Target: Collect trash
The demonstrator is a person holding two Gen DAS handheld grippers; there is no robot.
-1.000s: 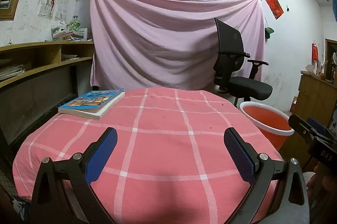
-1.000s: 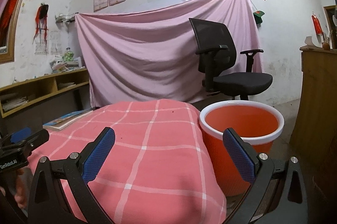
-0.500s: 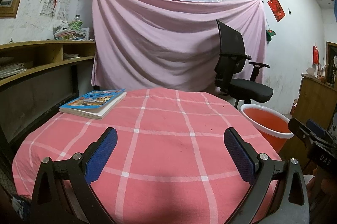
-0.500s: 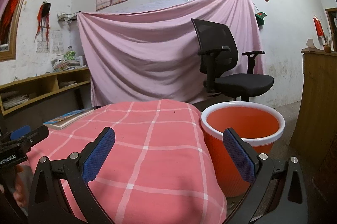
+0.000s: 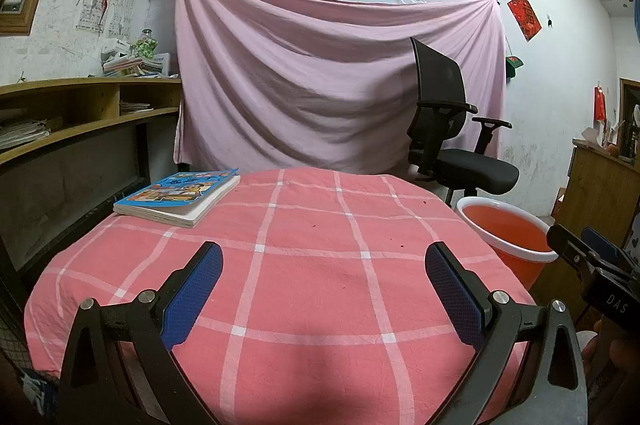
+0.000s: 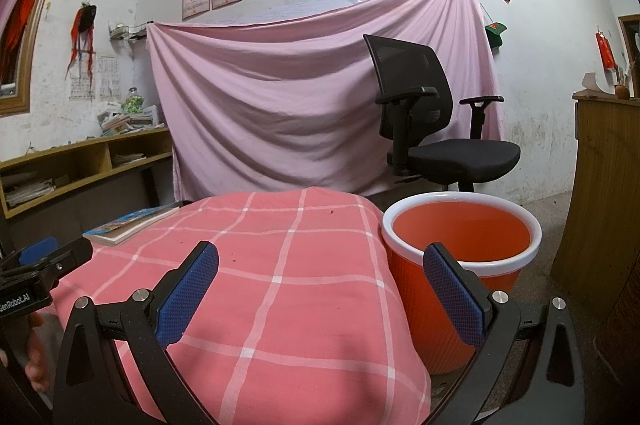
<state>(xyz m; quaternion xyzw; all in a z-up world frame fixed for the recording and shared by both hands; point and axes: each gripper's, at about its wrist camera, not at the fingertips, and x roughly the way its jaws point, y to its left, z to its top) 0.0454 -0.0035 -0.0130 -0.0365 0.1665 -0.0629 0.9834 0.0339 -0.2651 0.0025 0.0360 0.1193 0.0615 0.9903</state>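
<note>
An orange bin with a white rim (image 6: 460, 237) stands on the floor at the right of the round table; it also shows in the left wrist view (image 5: 506, 237). Its inside looks empty. My left gripper (image 5: 324, 261) is open and empty over the near part of the pink checked tablecloth (image 5: 312, 237). My right gripper (image 6: 320, 261) is open and empty at the table's right edge, its right finger in front of the bin. I see no piece of trash on the cloth, only tiny dark specks.
A blue book (image 5: 178, 195) lies at the table's far left. A black office chair (image 6: 436, 129) stands behind the bin before a hanging pink sheet (image 6: 312, 113). Wooden shelves (image 5: 80, 117) run along the left, a wooden cabinet (image 6: 600, 201) at the right.
Both views have tilted slightly upward and back. Both grippers stay open and empty.
</note>
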